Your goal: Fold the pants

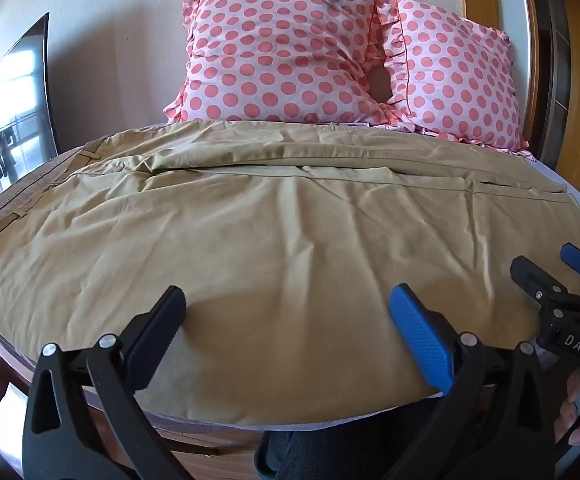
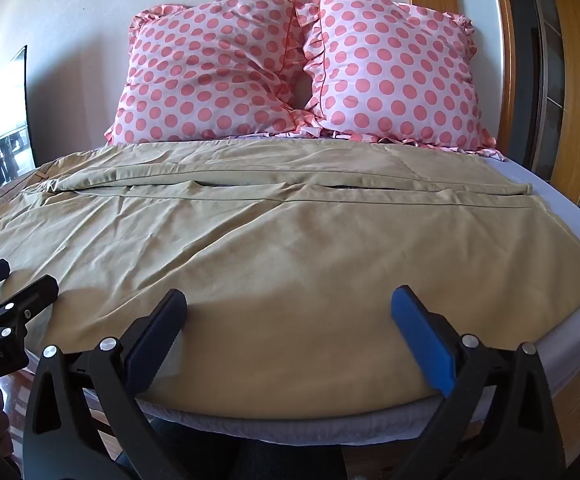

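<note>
Tan pants (image 1: 274,224) lie spread flat across the bed, waistband at the far left, legs running right; they also show in the right wrist view (image 2: 290,232). My left gripper (image 1: 288,300) is open and empty, hovering over the near edge of the pants. My right gripper (image 2: 290,300) is open and empty, also over the near edge, further right. The right gripper shows at the right edge of the left wrist view (image 1: 550,268). The left gripper shows at the left edge of the right wrist view (image 2: 18,280).
Two pink polka-dot pillows (image 1: 282,52) (image 2: 394,76) lean against the wall at the bed's head. The lilac sheet (image 2: 550,196) shows on the right. A dark screen (image 1: 14,108) stands at left. A wooden door frame (image 2: 570,92) is at right.
</note>
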